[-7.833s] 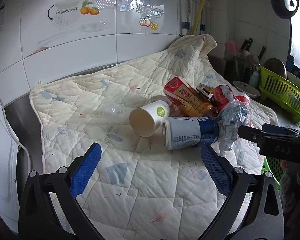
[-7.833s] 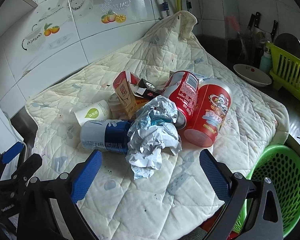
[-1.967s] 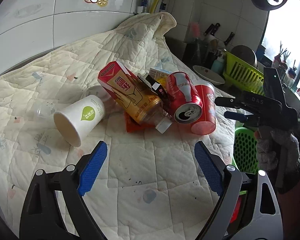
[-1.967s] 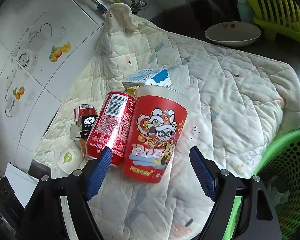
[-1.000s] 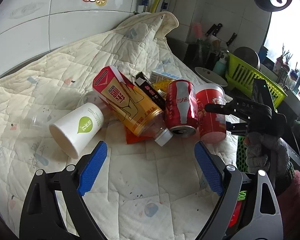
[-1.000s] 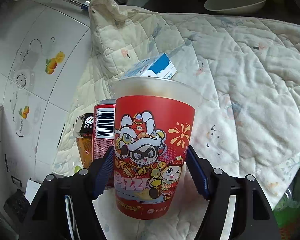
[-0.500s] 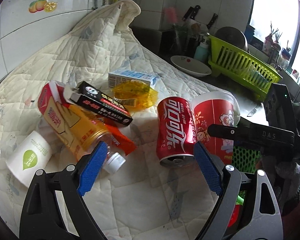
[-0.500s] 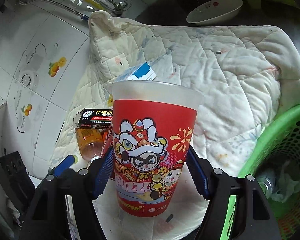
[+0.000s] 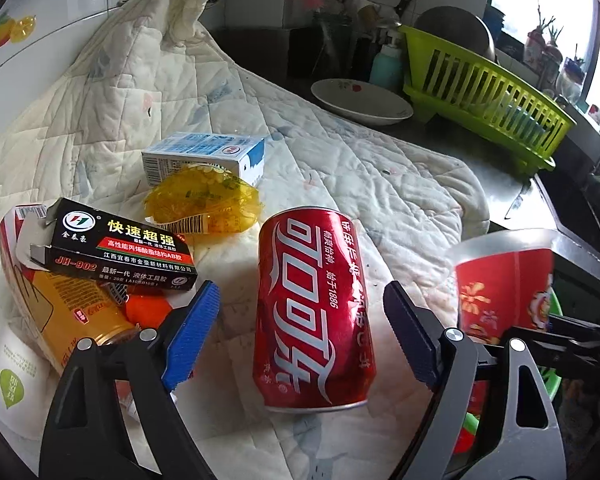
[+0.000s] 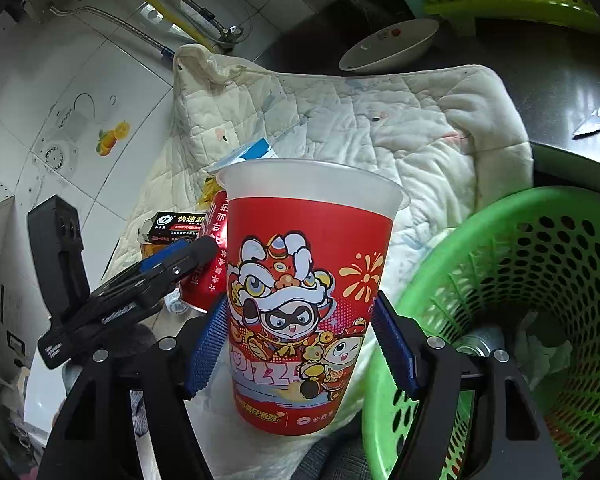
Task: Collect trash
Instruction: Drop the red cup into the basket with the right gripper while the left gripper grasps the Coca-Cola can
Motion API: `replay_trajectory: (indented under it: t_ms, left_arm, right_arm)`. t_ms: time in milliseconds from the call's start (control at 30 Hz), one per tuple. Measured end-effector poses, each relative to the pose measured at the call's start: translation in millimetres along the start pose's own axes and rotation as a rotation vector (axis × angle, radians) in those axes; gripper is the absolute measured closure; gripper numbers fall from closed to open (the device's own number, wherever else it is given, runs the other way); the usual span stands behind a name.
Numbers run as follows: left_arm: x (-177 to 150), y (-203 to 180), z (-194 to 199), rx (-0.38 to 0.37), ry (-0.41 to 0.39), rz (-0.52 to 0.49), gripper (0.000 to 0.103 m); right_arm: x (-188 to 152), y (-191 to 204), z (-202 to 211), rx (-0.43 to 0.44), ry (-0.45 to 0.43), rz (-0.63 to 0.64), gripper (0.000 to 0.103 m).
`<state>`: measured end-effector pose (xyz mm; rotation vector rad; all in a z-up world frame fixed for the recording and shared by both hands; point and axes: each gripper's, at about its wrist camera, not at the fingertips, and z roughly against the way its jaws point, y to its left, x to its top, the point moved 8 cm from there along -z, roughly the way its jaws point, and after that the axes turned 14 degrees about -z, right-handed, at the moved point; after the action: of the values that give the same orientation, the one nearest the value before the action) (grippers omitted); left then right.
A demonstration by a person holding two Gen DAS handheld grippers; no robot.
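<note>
My right gripper [image 10: 300,344] is shut on a red pizza cup [image 10: 306,288] and holds it upright off the quilt, just left of the green trash basket [image 10: 500,280]. The cup also shows in the left wrist view [image 9: 504,280]. My left gripper [image 9: 300,320] is open around a red cola can [image 9: 312,312] that lies on the quilt [image 9: 360,168], its pads [image 9: 191,336] apart from the can. Beside the can lie a black glue box [image 9: 115,256], a yellow wrapper [image 9: 203,200], a white-blue carton [image 9: 203,156], an orange drink bottle [image 9: 71,316] and a white paper cup [image 9: 11,380].
The basket holds a can and crumpled paper [image 10: 540,352]. A white bowl [image 9: 360,100], a green dish rack [image 9: 480,92] and knives stand at the back right. A knife [image 10: 596,116] lies on the steel counter. Tiled wall is on the left.
My right gripper closed on the red pizza cup, lifted it and carried it right toward the basket. My left gripper moved forward and now brackets the cola can.
</note>
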<state>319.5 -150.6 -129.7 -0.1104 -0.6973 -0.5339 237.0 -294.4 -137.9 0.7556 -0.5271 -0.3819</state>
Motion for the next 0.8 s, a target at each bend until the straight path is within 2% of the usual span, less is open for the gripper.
replay_trajectory:
  t_ms: [167, 333, 467, 667, 800]
  left_arm:
    - [-1, 0, -14, -0.003, 0.036, -0.011, 0.025]
    - [-1, -7, -23, -0.021, 0.049, -0.020, 0.042]
    - [0, -13, -18, 0.005, 0.027, -0.037, 0.044]
    - [5, -33, 14, -0.026, -0.055, -0.058, 0.044]
    - [7, -51, 37, -0.059, -0.101, -0.073, 0.044]
  right_arm:
    - [-7, -19, 33, -0.078, -0.054, 0.045, 0.035]
    - [-13, -54, 68, -0.169, -0.108, 0.041, 0.035]
    - [-17, -89, 90, -0.272, -0.145, 0.025, 0.035]
    - [-18, -131, 104, -0.393, -0.175, -0.008, 0.034]
    - [-18, -148, 103, -0.421, -0.190, -0.035, 0.031]
